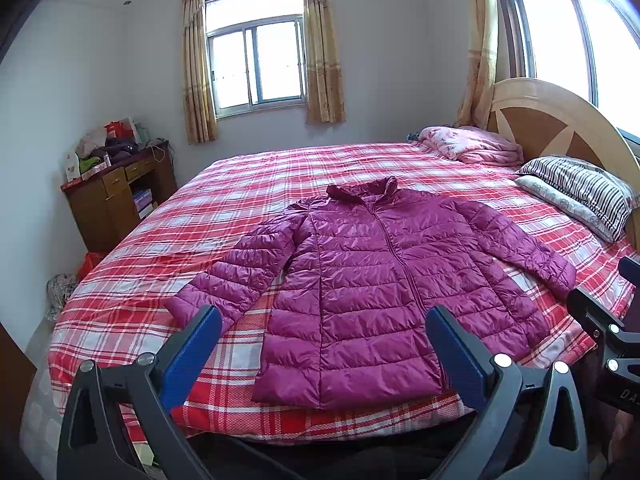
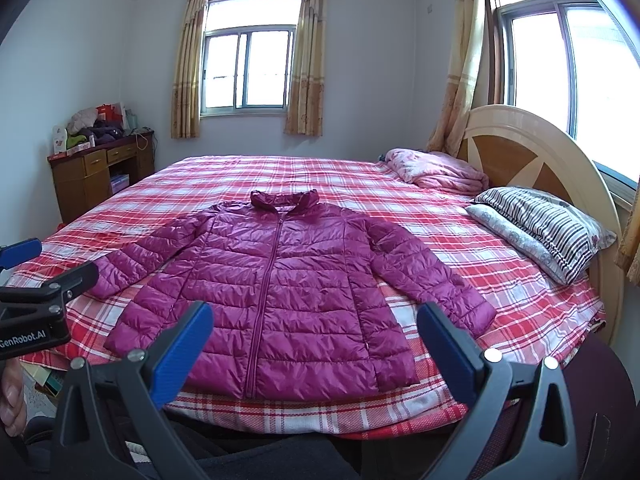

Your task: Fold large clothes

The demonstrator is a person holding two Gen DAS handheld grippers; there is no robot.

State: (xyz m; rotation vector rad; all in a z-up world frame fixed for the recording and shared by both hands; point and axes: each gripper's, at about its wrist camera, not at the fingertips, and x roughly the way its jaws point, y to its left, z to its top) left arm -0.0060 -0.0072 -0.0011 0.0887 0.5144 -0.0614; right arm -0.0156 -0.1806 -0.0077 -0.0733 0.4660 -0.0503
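Note:
A magenta quilted puffer jacket (image 1: 372,280) lies flat and zipped on the red plaid bed (image 1: 240,184), collar away from me, both sleeves spread out to the sides. It also shows in the right wrist view (image 2: 280,292). My left gripper (image 1: 322,344) is open and empty, held above the bed's near edge in front of the jacket's hem. My right gripper (image 2: 314,340) is open and empty, also near the hem. The left gripper's body shows at the left edge of the right wrist view (image 2: 32,308).
A wooden headboard (image 2: 528,160) stands at the right, with a striped pillow (image 2: 548,228) and a folded pink blanket (image 2: 436,172) by it. A cluttered wooden desk (image 2: 96,172) stands at the far left wall. Two curtained windows are behind.

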